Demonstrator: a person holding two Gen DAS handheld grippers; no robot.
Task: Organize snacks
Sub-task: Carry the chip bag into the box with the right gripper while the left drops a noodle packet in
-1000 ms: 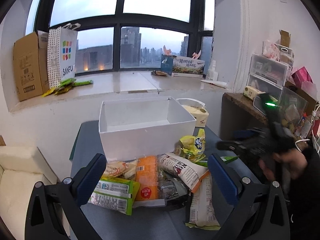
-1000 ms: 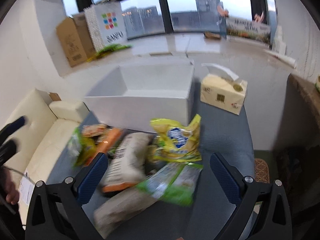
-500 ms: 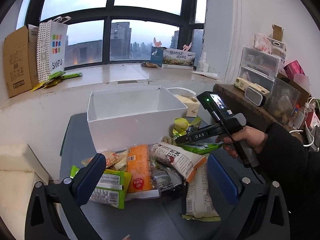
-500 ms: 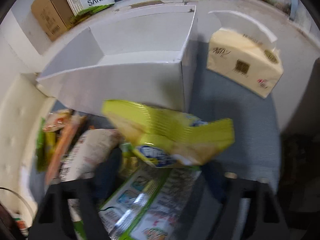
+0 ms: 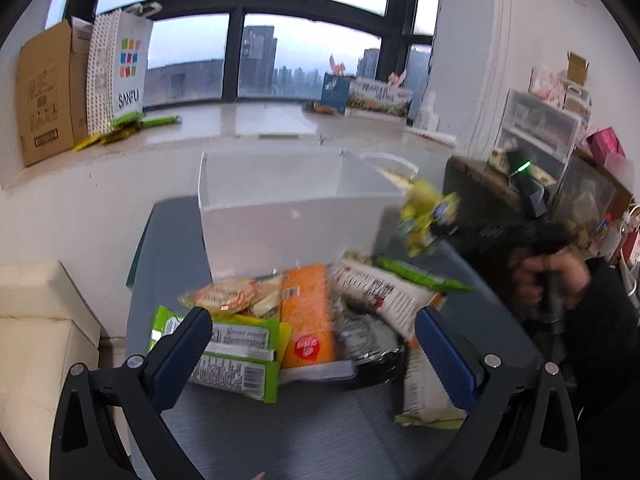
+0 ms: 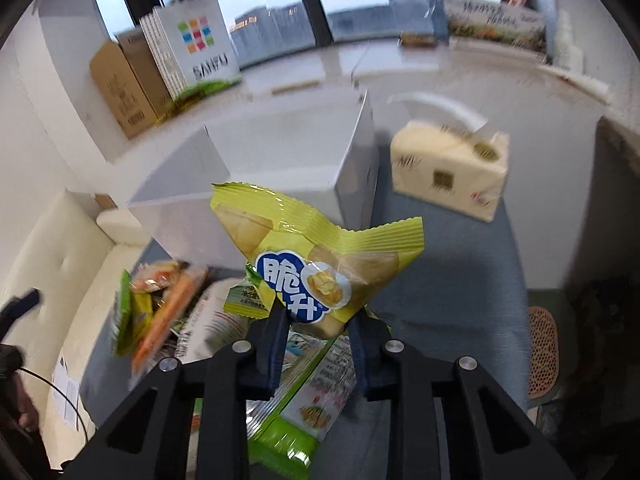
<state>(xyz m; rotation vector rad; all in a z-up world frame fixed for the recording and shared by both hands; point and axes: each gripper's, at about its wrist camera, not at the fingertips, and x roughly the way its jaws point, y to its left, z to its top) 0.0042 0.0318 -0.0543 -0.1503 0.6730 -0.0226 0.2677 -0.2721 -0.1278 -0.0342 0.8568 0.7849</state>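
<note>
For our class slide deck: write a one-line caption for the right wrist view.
Right gripper shut on a yellow chip bag, lifted before the white box.

- Your snack pile (image 5: 320,320) lies on the worktop (image 5: 280,432) just before the box (image 5: 288,216).
- The tissue pack (image 6: 448,172) sits right of the box.
- The windowsill (image 5: 240,124) runs behind the box.

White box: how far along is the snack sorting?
Nothing looks done: what shows of the white box holds no snacks. In hand: the right gripper is clamped on a yellow chip bag, lifted off the pile. Left: the orange packet and its neighbours; the left gripper is open.
</note>
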